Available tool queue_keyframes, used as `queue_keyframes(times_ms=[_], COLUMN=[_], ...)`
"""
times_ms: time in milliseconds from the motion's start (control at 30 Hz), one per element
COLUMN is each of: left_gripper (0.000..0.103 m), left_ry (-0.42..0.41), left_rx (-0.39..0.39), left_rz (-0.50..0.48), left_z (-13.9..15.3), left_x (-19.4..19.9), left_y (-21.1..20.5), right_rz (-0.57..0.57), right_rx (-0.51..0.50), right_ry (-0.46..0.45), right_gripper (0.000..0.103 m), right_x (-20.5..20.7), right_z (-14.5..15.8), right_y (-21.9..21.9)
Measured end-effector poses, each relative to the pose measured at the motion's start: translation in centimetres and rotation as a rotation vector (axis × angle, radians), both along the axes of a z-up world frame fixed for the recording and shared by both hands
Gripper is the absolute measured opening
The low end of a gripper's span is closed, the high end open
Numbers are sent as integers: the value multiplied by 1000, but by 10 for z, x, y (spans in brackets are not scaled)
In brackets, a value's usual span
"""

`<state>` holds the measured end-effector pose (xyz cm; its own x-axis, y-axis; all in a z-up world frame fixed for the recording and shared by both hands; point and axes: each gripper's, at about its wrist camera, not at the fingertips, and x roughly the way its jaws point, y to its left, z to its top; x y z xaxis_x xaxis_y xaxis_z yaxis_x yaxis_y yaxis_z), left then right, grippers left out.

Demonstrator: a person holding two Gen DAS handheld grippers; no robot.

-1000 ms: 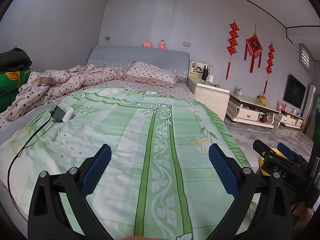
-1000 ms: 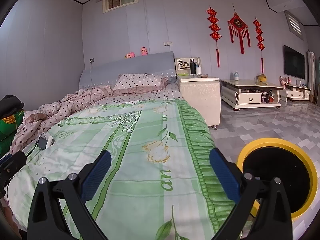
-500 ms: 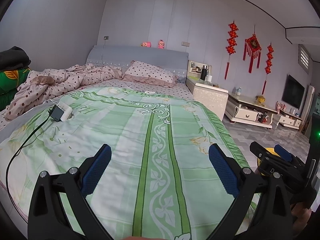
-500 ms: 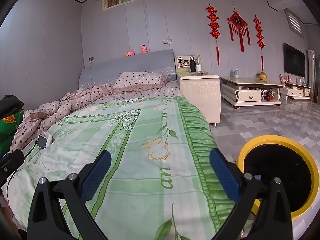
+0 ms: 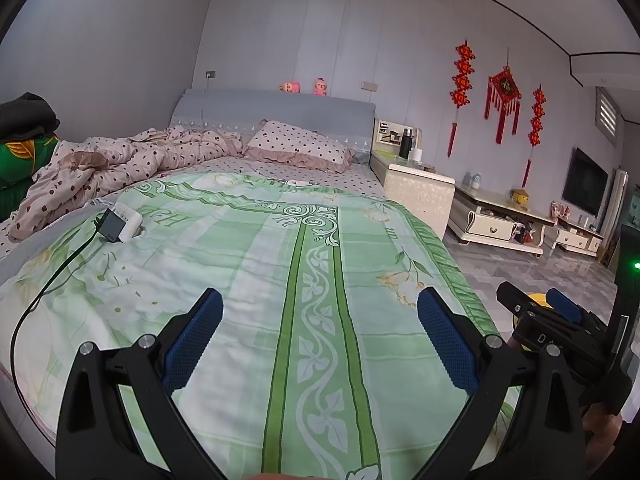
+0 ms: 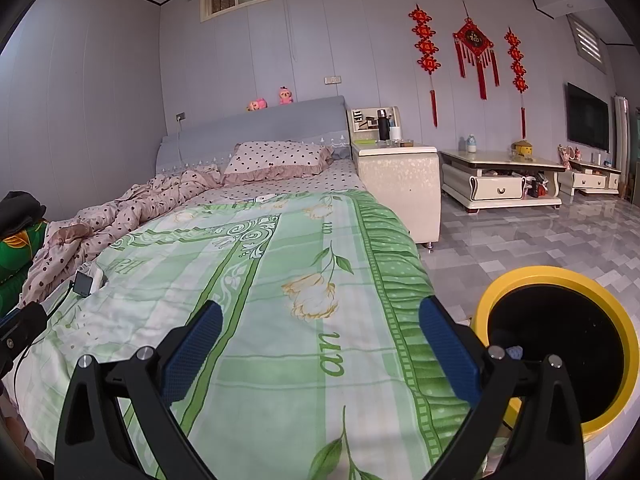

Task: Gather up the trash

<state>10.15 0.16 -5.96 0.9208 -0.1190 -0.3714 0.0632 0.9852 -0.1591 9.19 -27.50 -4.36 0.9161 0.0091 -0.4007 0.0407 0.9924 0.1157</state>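
Note:
A yellow-rimmed trash bin [image 6: 560,344] with a black inside stands on the floor at the right of the bed; a small bluish scrap lies in it. My right gripper [image 6: 320,332] is open and empty above the foot of the green floral bedspread [image 6: 280,280]. My left gripper [image 5: 320,328] is open and empty over the same bedspread [image 5: 260,272]. The right gripper's body also shows in the left wrist view [image 5: 560,328], partly hiding the bin. A small white item [image 5: 298,183] lies near the pillow.
A charger block and white box [image 5: 120,224] with a black cable lie on the bed's left. A crumpled dotted quilt [image 5: 120,160] and pillow [image 5: 296,148] lie at the head. A nightstand [image 6: 396,176] and a low TV cabinet [image 6: 500,180] stand right, by the tiled floor.
Both grippers have drifted slightly over the foot of the bed and stay open. The right gripper sits a little lower and farther right in the left wrist view.

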Motion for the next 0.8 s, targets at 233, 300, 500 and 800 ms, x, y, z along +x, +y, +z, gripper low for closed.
queue_keyframes(times_ms=[233,300,500,800], left_gripper=[94,94,94,94], left_ry=[2,1,3,3], left_rx=[0,2,2,2], left_rz=[-1,0,-2,-2], left_z=[0,0,-1,0], left_x=[0,0,0,1], left_y=[0,0,-1,0], right_rz=[-1,0,-1,-2], right_rx=[3,3,3,4], right_ry=[2,2,3,3], right_gripper=[95,95,95,95], right_x=[0,0,0,0], right_z=[-1,-1,-1,-2], right_y=[-1,-1,-1,-2])
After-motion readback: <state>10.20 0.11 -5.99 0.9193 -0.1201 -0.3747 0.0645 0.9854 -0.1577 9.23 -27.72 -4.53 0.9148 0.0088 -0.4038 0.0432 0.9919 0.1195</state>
